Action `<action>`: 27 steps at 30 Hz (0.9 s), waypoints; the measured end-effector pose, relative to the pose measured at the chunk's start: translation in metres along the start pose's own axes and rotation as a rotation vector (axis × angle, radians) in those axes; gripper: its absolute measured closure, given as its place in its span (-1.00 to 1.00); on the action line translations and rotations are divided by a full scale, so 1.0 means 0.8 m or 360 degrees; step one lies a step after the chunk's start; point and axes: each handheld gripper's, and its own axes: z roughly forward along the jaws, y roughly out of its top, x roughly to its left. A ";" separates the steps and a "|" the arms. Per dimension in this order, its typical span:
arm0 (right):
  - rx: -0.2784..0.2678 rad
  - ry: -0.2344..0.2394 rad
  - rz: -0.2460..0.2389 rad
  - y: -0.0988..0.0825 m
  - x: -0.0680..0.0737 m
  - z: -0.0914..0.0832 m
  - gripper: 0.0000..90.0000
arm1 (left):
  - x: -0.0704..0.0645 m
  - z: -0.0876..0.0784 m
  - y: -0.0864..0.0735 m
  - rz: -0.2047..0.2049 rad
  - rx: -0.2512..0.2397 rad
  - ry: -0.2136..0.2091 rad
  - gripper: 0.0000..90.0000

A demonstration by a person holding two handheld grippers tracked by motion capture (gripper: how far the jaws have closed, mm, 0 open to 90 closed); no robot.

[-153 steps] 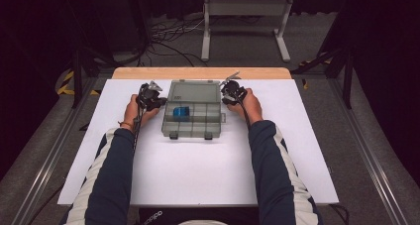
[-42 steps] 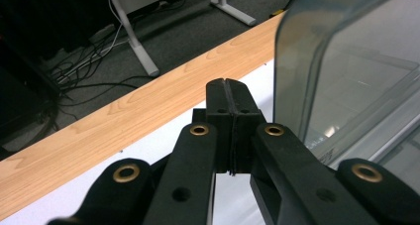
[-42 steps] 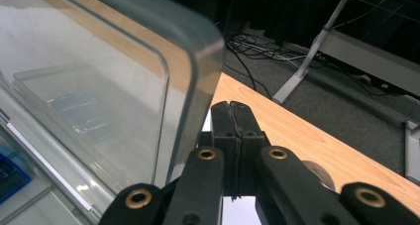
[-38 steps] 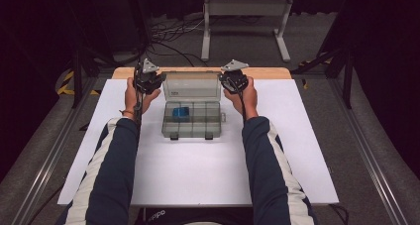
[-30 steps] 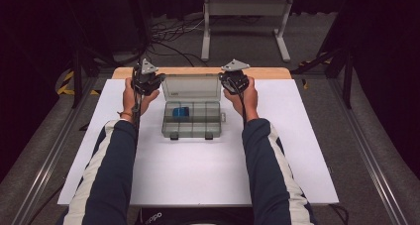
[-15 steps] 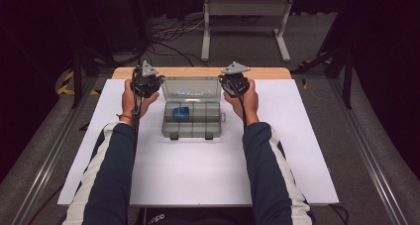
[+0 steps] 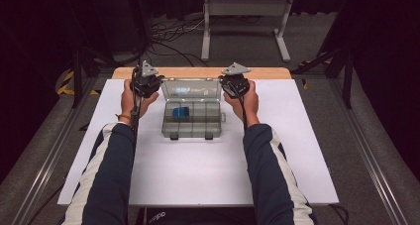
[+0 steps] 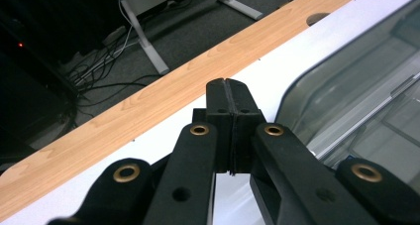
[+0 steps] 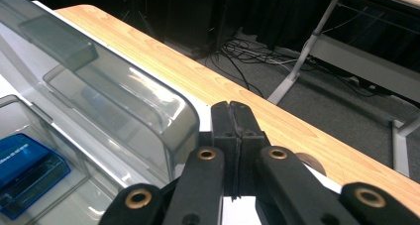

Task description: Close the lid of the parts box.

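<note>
Left gripper (image 7: 150, 84): jaws pressed together with nothing between them, sitting just beside the lid's left edge; in the left gripper view the closed tips (image 8: 229, 117) sit over the white table top (image 7: 198, 170), with the clear lid (image 8: 356, 93) to their right, and I can't tell if they touch it. Box (image 7: 191, 120): clear plastic organizer with dividers, sits mid-table toward the far side, near the wooden strip (image 7: 198, 72) along the back edge. Lid (image 7: 190, 89) is raised and leaning back toward that strip, two latch tabs on the near edge hang free. One blue item (image 7: 180, 112) lies in a back-row compartment, left of centre; the other compartments look empty. Right gripper (image 7: 232, 84): also closed on nothing, parked at the lid's right edge; from the right gripper view the tips (image 9: 232, 123) are just beside the rounded lid corner (image 9: 168, 111), contact unclear. Handling guess: box is light, thin-walled, stiff but slick, so it'll skate on the smooth table if pushed from one side. Lid probably flexes and twists if loaded at one corner. Best to work both lid side edges symmetrically, or pinch the lid's rim near the corners, rather than the flat face. Blue item is loose, so tilting the base risks it sliding.
</note>
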 end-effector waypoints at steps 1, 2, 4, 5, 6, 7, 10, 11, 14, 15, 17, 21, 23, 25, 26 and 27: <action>0.0002 -0.0001 -0.0006 0.000 0.000 -0.001 1.00 | 0.000 0.000 0.000 0.0000 0.0001 -0.0003 0.99; 0.0004 -0.0001 -0.0015 0.000 0.000 -0.002 1.00 | -0.001 -0.001 0.001 0.0004 0.0003 0.0000 0.99; 0.0006 0.0002 -0.0016 0.001 0.000 -0.004 1.00 | -0.001 -0.001 0.001 0.0007 0.0007 0.0001 0.99; 0.0006 -0.0002 -0.0026 0.001 0.000 -0.004 1.00 | -0.002 -0.002 0.001 0.0008 0.0007 -0.0004 0.99; 0.0005 -0.0002 -0.0027 0.002 0.000 -0.005 1.00 | -0.002 -0.003 0.001 0.0022 0.0011 0.0002 0.99; -0.0002 0.0002 -0.0020 0.002 0.000 -0.005 1.00 | -0.002 -0.004 0.001 0.0025 0.0008 0.0005 0.99; -0.0009 -0.0001 -0.0020 0.002 0.002 -0.007 1.00 | -0.002 -0.007 0.000 0.0028 0.0006 0.0004 0.99; -0.0009 -0.0003 -0.0019 0.002 0.003 -0.008 1.00 | -0.002 -0.008 0.000 0.0025 0.0010 0.0000 0.99; -0.0008 -0.0009 -0.0019 0.001 0.005 -0.010 1.00 | -0.004 -0.012 0.001 0.0027 -0.0003 -0.0004 0.99; -0.0007 -0.0007 -0.0023 0.001 0.005 -0.011 1.00 | -0.005 -0.014 0.000 0.0029 -0.0010 -0.0012 0.99; -0.0008 -0.0009 -0.0025 0.000 0.007 -0.013 1.00 | -0.007 -0.017 -0.001 0.0048 -0.0011 -0.0009 0.99; -0.0013 -0.0004 -0.0019 -0.001 0.010 -0.017 1.00 | -0.010 -0.021 -0.004 0.0057 -0.0015 -0.0002 0.99; -0.0013 -0.0011 -0.0029 -0.001 0.012 -0.020 1.00 | -0.012 -0.023 -0.005 0.0046 -0.0023 -0.0004 0.99; -0.0019 -0.0005 -0.0028 -0.001 0.014 -0.023 1.00 | -0.014 -0.025 -0.005 0.0051 -0.0033 -0.0006 0.99; -0.0021 -0.0002 -0.0033 0.000 0.015 -0.025 1.00 | -0.015 -0.026 -0.005 0.0060 -0.0031 -0.0003 0.99; -0.0021 -0.0005 -0.0036 0.000 0.015 -0.026 1.00 | -0.016 -0.026 -0.005 0.0055 -0.0035 -0.0007 0.99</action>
